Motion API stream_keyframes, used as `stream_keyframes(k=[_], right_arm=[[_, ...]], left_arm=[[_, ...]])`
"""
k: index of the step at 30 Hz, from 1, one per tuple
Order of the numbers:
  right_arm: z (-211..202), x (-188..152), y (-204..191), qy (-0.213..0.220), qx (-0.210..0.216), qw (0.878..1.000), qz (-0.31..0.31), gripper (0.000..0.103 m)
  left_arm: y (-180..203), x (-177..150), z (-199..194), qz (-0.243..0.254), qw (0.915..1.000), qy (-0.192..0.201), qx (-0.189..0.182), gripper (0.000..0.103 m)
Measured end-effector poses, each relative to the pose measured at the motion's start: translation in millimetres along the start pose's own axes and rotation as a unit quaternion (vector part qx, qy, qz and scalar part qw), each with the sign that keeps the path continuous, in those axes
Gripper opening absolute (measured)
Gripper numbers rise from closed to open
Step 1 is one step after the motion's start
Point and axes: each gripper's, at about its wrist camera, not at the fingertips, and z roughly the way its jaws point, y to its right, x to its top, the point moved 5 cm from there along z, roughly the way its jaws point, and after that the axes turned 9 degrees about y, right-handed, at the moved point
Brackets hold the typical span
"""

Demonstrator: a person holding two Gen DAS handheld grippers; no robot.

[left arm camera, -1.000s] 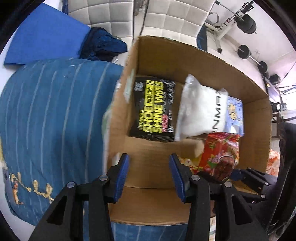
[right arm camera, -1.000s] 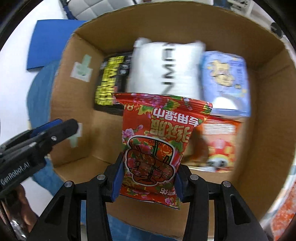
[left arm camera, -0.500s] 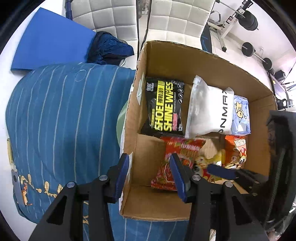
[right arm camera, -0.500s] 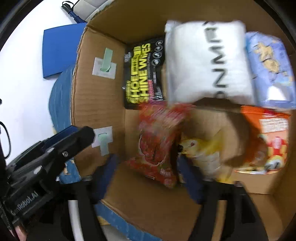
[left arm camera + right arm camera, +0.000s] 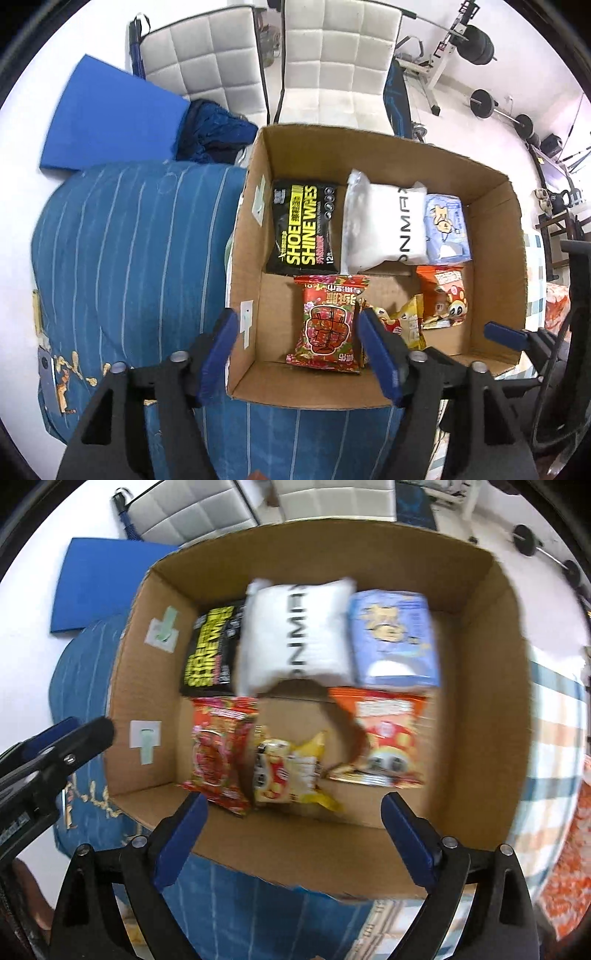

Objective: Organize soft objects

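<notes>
A cardboard box [image 5: 491, 192] [image 5: 476, 657] holds several soft packs. The red flowered snack pack [image 5: 328, 325] [image 5: 218, 753] lies flat at the box's front left. Beside it lie a yellow snack pack [image 5: 288, 771] and an orange pack [image 5: 388, 738]. Behind are black shoe-wipes [image 5: 303, 229], a white pouch [image 5: 384, 229] and a light blue pack [image 5: 447, 229]. My left gripper [image 5: 295, 354] is open and empty above the box's front left corner. My right gripper [image 5: 291, 830] is open and empty above the box's front wall.
The box sits on blue striped bedding [image 5: 122, 251]. A blue mat [image 5: 110, 118], dark blue cloth [image 5: 214, 129] and two white chairs [image 5: 332, 62] lie behind. An orange-patterned item [image 5: 569, 849] lies to the right. Gym weights [image 5: 480, 40] stand at the far right.
My right gripper opened and let the red flowered pack drop into the box's front left, then pulled back. My left gripper drew back and up a little.
</notes>
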Motion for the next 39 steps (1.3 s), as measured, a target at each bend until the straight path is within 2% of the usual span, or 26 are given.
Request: stream_keyframes(k=[3, 6, 8, 10, 19, 24, 29, 34, 39], right_arm=[[-8.9, -4.6, 8.4, 0.01, -0.022, 1.0, 0.008, 0.097], [-19.5, -2.1, 21.9, 0.018, -0.041, 0.999, 0.018, 0.103], [-25.3, -3.1, 26.3, 0.02, -0.051, 0.998, 0.023, 0.103], [-30.7, -5.3, 33.7, 0.025, -0.064, 0.997, 0.023, 0.103], [-28.2, -8.6, 42.9, 0.03, -0.087, 0.995, 0.025, 0.103], [-41.6, -13.6, 42.7, 0.043, -0.089, 0.995, 0.023, 0.103], [-86.1, -24.3, 37.0, 0.082, -0.09, 0.992, 0.017, 0.103], [-151.0, -51.9, 31.1, 0.128, -0.08, 0.988, 0.017, 0.103], [-207.2, -86.4, 24.3, 0.156, -0.064, 0.986, 0.015, 0.103]], left_arm=[[5.1, 1.8, -6.9, 0.005, 0.9999, 0.011, 0.003, 0.072], [9.4, 2.4, -9.6, 0.008, 0.9998, 0.017, 0.003, 0.092], [11.3, 2.7, -10.0, 0.009, 0.9997, 0.021, 0.005, 0.094], [13.6, 3.0, -8.2, 0.009, 0.9997, 0.021, 0.006, 0.103], [26.0, -8.4, 6.0, 0.013, 0.9999, 0.01, 0.005, 0.103], [28.5, -13.5, -11.0, 0.01, 0.9997, 0.024, 0.005, 0.103], [31.1, -22.5, -65.6, 0.008, 0.9973, 0.073, 0.011, 0.103], [32.0, -45.8, -130.7, -0.003, 0.9933, 0.115, 0.01, 0.103], [29.8, -67.9, -177.0, -0.008, 0.992, 0.126, 0.001, 0.103]])
